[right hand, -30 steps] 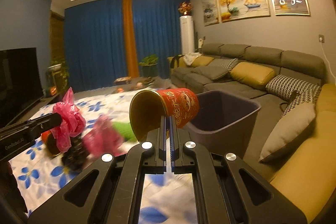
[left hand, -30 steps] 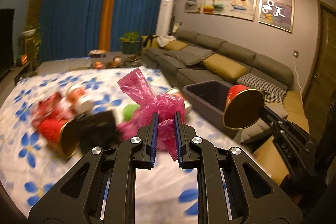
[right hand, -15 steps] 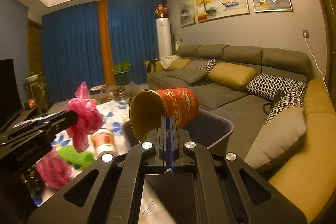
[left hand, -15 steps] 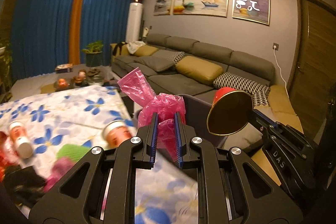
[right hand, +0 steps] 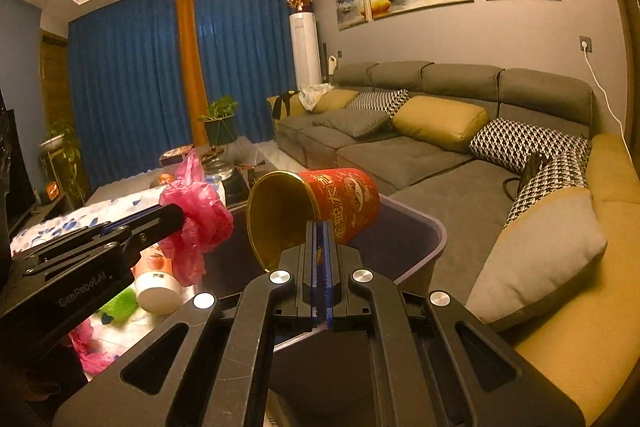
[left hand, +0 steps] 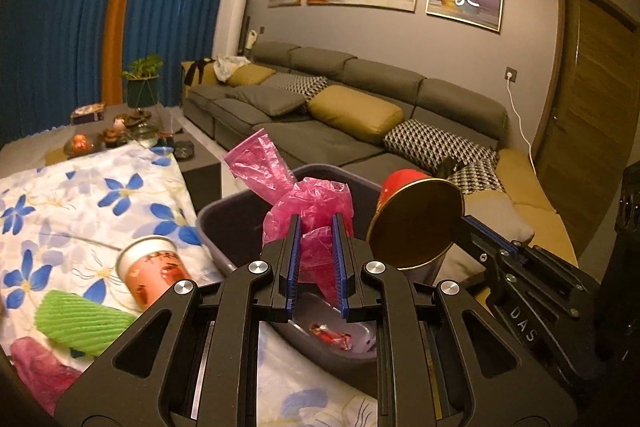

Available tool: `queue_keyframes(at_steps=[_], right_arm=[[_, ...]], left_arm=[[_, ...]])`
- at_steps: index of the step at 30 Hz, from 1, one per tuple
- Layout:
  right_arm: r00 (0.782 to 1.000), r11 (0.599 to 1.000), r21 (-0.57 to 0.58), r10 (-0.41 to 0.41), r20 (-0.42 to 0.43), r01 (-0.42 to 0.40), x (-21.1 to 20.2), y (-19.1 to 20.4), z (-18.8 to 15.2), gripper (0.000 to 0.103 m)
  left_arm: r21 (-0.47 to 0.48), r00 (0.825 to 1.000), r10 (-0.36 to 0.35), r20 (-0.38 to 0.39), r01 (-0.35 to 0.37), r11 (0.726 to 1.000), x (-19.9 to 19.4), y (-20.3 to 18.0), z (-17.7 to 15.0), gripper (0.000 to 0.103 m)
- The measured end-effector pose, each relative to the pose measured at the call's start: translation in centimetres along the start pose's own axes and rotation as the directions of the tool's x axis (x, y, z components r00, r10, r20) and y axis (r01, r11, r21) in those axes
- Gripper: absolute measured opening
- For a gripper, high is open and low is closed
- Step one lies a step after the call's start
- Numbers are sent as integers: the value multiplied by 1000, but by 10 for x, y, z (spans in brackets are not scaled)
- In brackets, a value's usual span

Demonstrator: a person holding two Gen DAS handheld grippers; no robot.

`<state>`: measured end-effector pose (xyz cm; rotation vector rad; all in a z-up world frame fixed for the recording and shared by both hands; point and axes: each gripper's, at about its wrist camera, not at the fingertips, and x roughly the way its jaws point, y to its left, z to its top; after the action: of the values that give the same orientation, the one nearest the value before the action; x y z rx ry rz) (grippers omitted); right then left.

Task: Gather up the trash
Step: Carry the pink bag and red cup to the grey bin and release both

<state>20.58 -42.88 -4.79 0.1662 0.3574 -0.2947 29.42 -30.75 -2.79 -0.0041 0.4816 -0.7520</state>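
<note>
My left gripper (left hand: 316,263) is shut on a crumpled pink plastic bag (left hand: 304,203) and holds it over the grey bin (left hand: 224,223); the bag also shows in the right wrist view (right hand: 198,215). My right gripper (right hand: 320,267) is shut on the rim of a red paper cup with a gold inside (right hand: 316,207), held on its side over the bin (right hand: 424,231). The cup also shows in the left wrist view (left hand: 416,223). A red wrapper (left hand: 330,335) lies in the bin's bottom.
On the flowered cloth (left hand: 80,203) left of the bin lie a small white-and-orange cup (left hand: 154,273), a green ribbed piece (left hand: 80,323) and another pink bag (left hand: 40,375). A grey sofa with cushions (left hand: 360,115) stands right of the bin. A low table (left hand: 120,135) stands behind.
Both grippers have swung right from above the cloth to above the bin, carrying the pink bag and the red cup. Both stayed shut.
</note>
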Motion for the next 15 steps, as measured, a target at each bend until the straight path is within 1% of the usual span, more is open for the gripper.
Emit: queue_keyframes(at_steps=[2,7,12,15], right_arm=[[1000,1000,5,0,-11,0,4,-4,0,4],[999,1000,4,7,-33,-7,13,-6,-2,4],[999,1000,8,10,-43,-9,19,-6,-2,4],[999,1000,7,15,-45,-14,15,1,-2,4]], left_arm=[[5,1000,2,-8,-2,1000,5,-2,-1,14],[-20,999,-24,-48,23,1000,19,2,-5,15],[-25,997,-33,-64,31,999,26,4,-6,15],[-21,997,-35,-69,34,999,29,6,-5,17]])
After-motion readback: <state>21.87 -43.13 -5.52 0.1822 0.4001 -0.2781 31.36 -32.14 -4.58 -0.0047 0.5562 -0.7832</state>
